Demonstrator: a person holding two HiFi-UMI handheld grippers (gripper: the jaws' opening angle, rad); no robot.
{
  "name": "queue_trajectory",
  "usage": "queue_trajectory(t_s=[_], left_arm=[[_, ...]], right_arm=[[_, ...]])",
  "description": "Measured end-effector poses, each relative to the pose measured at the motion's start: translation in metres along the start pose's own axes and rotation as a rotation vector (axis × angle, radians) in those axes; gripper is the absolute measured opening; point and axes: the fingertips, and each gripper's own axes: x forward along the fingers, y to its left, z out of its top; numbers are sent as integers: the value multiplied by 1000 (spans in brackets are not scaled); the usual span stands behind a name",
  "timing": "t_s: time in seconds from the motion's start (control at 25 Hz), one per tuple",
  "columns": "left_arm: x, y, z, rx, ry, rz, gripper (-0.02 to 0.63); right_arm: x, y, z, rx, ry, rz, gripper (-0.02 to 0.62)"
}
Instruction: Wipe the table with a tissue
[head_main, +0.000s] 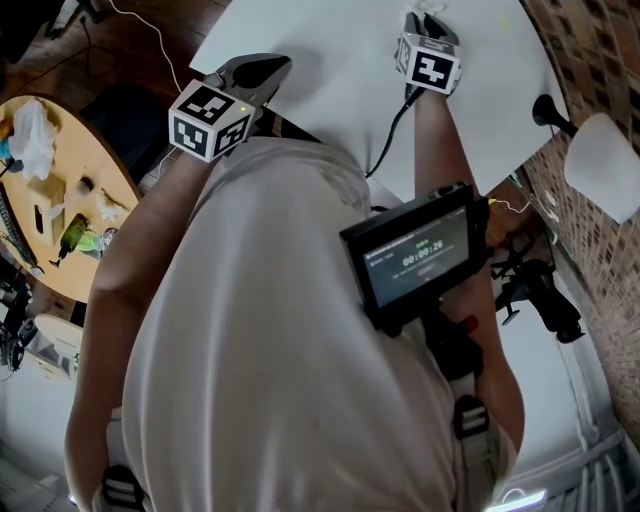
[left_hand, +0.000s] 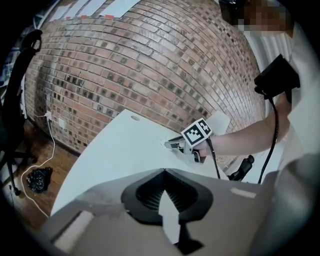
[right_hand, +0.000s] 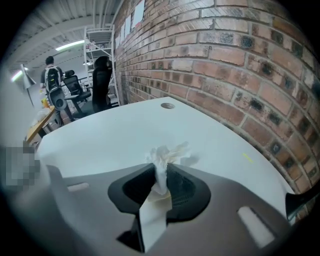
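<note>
The right gripper (right_hand: 160, 169) fingers pinch the tissue (right_hand: 169, 153), and it looks like wiping time. Next, rub it along the bench (right_hand: 100, 140). The left gripper (left_hand: 164, 172) fingers are together, holding nothing.

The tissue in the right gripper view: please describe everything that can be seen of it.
The tissue is white, thin, crumpled paper. The right tool pinches it between its jaws, and a ruffled tuft sticks out past the tips. The tuft lies close over the white table; whether it touches the surface cannot be told.
</note>
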Motion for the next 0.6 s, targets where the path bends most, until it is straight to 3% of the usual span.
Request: queue_trajectory(t_s=[0.16, 0.4, 0.48, 0.6], left_arm=[[-1, 3, 1, -1, 1, 8, 5], [6, 1, 3, 21, 9, -31, 5], [7, -1, 6, 30, 4, -48, 5], [10, -2, 10, 40, 6, -61, 5]], right_arm=[[-3, 39, 7, -85, -17, 103, 81], [-23, 103, -14, -280, 11, 332, 82], [-30, 93, -14, -252, -29, 318, 83], [-29, 36, -18, -80, -47, 162, 83]])
